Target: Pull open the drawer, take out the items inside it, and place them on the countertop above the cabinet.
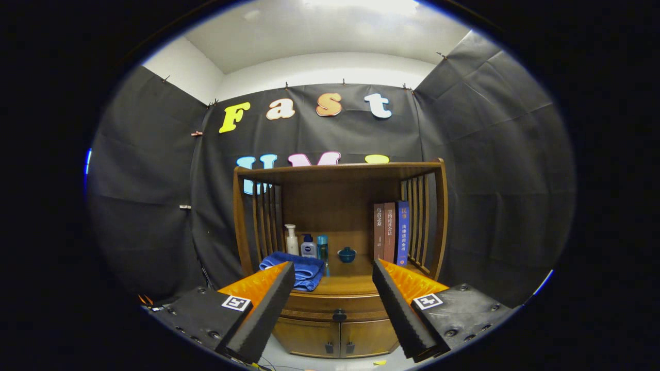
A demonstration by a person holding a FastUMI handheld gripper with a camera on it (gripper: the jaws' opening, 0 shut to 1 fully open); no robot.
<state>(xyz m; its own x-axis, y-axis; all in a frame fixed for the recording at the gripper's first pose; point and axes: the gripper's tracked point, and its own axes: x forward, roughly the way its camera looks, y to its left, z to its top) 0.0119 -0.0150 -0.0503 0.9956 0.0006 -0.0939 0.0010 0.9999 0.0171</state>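
A wooden cabinet (337,288) stands ahead against the booth wall. Its drawer (337,308) is closed, with a dark knob (339,315) at the middle of its front. The countertop (350,284) above the drawer is a bare wooden surface under an open shelf frame. My gripper (334,270) is open, its two fingers spread wide, and the drawer knob shows between and beyond them. Nothing is held. The gripper is some way back from the cabinet. The inside of the drawer is hidden.
On the countertop lie a folded blue towel (299,269) at the left, three bottles (308,246) behind it, a small blue bowl (346,254) in the middle and three upright books (390,233) at the right. Two small doors (337,337) sit below the drawer. Slatted sides (417,221) flank the shelf.
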